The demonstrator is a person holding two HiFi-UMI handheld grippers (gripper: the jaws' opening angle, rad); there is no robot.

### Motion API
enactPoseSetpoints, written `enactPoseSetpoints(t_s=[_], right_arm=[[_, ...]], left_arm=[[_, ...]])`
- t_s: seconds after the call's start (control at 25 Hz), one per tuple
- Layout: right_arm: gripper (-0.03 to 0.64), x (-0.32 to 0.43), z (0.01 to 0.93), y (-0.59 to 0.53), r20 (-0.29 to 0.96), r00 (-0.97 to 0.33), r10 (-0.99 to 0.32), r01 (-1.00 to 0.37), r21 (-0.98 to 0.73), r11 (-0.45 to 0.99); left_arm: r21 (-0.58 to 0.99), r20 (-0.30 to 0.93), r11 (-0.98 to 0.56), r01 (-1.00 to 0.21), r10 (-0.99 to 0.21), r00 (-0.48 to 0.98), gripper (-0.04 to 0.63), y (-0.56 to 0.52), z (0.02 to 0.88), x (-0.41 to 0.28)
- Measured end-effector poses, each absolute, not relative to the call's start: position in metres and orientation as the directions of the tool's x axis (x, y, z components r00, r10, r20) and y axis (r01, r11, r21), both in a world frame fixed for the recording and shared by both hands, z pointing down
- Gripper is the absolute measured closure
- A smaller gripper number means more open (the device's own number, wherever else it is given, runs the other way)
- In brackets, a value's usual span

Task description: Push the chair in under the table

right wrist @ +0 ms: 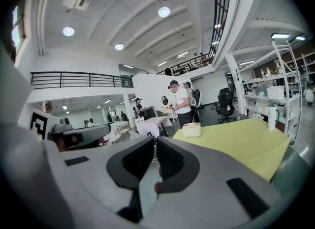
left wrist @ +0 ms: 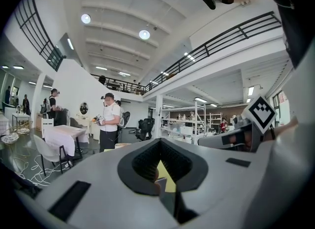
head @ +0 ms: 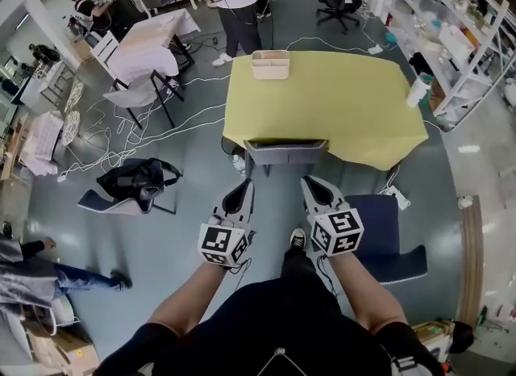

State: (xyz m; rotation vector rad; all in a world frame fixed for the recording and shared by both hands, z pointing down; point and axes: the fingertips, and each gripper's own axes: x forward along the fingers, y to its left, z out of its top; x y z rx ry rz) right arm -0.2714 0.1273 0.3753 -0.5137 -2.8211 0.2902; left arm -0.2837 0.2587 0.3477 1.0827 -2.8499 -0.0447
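Facing the chair (head: 286, 152) at the tabletop (head: 339, 100) edge: it looked stiff and light, and its backrest top suited pushing. Left gripper (head: 243, 189) and right gripper (head: 311, 185) were closed, empty.

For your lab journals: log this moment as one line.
chair: tucked under yellow table | left gripper: shut, empty, off chair | right gripper: shut, empty, off chair
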Motion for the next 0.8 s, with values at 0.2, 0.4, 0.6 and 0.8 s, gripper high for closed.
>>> enactPoseSetpoints(t_s=[0.2,0.4,0.6,0.8], right_arm=[[0.589,-0.19,0.377,0.179,0.21,-0.907,0.366,0.314,-0.246,0.917],[0.589,-0.11,0.382,0.221,0.227,-0.902,0.366,0.316,-0.23,0.921],[0.591,-0.061,0.381,0.231,0.254,-0.904,0.344,0.29,-0.226,0.93],[0.589,-0.028,0.371,0.221,0.281,-0.902,0.329,0.277,-0.21,0.938]], left_arm=[[0.061,0.072,0.753,-0.655,-0.658,-0.749,0.586,0.315,0.352,-0.201],[0.073,0.071,0.756,-0.65,-0.654,-0.753,0.586,0.364,0.361,-0.124],[0.119,0.094,0.763,-0.636,-0.646,-0.757,0.586,0.387,0.368,-0.086],[0.116,0.077,0.753,-0.647,-0.656,-0.75,0.586,0.381,0.349,-0.059]])
